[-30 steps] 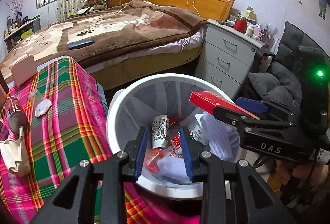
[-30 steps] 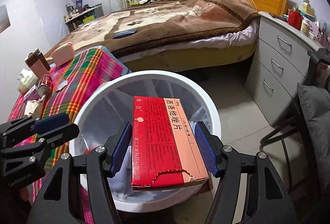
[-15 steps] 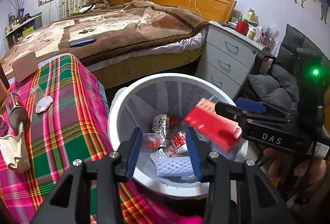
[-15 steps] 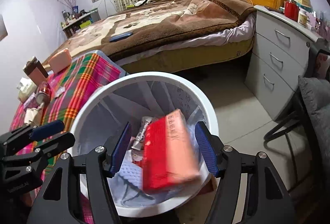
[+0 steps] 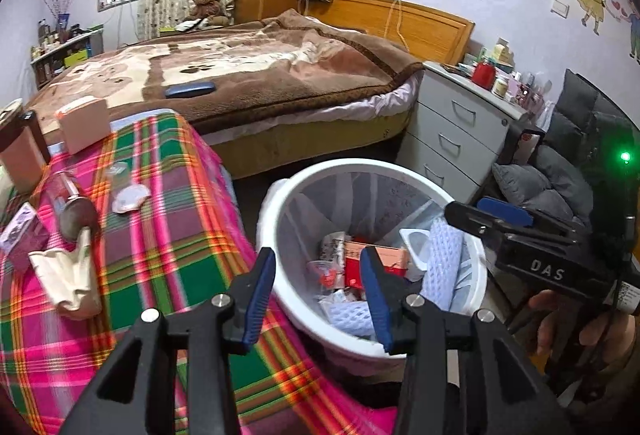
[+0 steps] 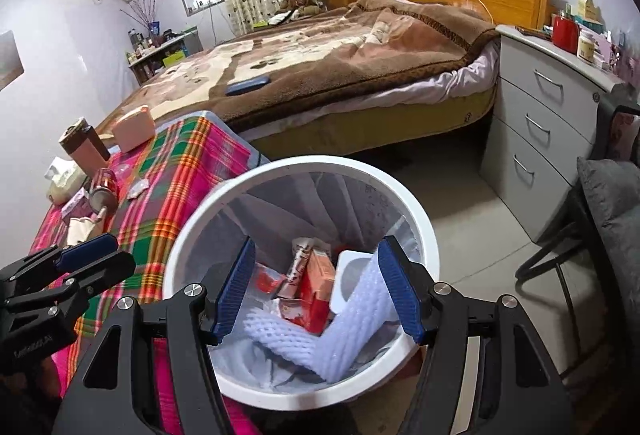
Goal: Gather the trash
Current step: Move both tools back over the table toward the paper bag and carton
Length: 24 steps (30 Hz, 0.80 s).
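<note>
A white trash bin (image 5: 280,195) (image 6: 400,191) stands on the floor beside the plaid-covered table (image 5: 168,243). Inside it lie a red box (image 5: 376,259) (image 6: 316,283), white foam netting (image 6: 360,307), a cup and wrappers. My right gripper (image 6: 318,241) hangs open over the bin with nothing between its fingers. My left gripper (image 5: 317,251) is open and empty, over the bin's near-left rim. On the table lie a small white wrapper (image 5: 128,195), a tipped red can (image 5: 72,207) and a crumpled beige bag (image 5: 68,275).
A bed (image 5: 260,75) with a brown blanket fills the back. A grey drawer unit (image 5: 456,139) stands right of it, and a dark chair with cushions (image 5: 560,175) at far right. A pink box (image 5: 84,127) and a brown carton (image 5: 20,155) sit at the table's far end.
The red box left my right gripper and fell into the bin. My left gripper's jaws spread wider, and it drew back toward the table.
</note>
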{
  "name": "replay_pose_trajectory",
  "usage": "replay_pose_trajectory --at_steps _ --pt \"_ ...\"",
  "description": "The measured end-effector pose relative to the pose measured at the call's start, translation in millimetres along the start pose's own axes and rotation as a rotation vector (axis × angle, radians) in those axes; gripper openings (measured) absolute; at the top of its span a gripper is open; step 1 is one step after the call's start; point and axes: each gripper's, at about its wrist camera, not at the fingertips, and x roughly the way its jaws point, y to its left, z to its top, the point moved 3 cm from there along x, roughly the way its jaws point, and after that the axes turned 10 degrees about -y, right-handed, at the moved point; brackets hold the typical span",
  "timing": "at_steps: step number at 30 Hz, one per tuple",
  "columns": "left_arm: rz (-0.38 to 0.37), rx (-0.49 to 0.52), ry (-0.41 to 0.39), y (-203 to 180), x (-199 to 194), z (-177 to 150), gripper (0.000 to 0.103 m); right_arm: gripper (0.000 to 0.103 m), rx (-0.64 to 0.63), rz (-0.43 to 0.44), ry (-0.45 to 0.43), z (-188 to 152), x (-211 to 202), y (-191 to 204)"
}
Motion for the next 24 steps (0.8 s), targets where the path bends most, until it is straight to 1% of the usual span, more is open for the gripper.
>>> replay_pose_trajectory --at_steps 10,13,16,20,24 --pt "0.083 -0.048 -0.024 39.2 -32.3 -7.7 0.049 0.065 -0.013 0.053 -0.045 -0.3 -10.7 36.3" --pt "0.128 -0.049 -0.041 53.7 -44.0 -9.4 0.051 0.065 -0.038 0.062 -0.050 -2.8 -10.4 49.1" --pt "0.160 -0.057 -0.055 70.0 -55.2 -10.2 0.052 0.065 -0.045 0.097 -0.044 -4.1 -7.8 63.0" --pt "0.187 -0.076 -0.062 89.8 -64.0 -12.7 0.053 0.065 -0.053 0.123 -0.042 -5.2 -4.5 76.6" --pt "0.229 -0.089 -0.066 111.5 -70.2 -19.1 0.053 0.065 -0.069 0.145 -0.038 -8.3 -2.4 91.9"
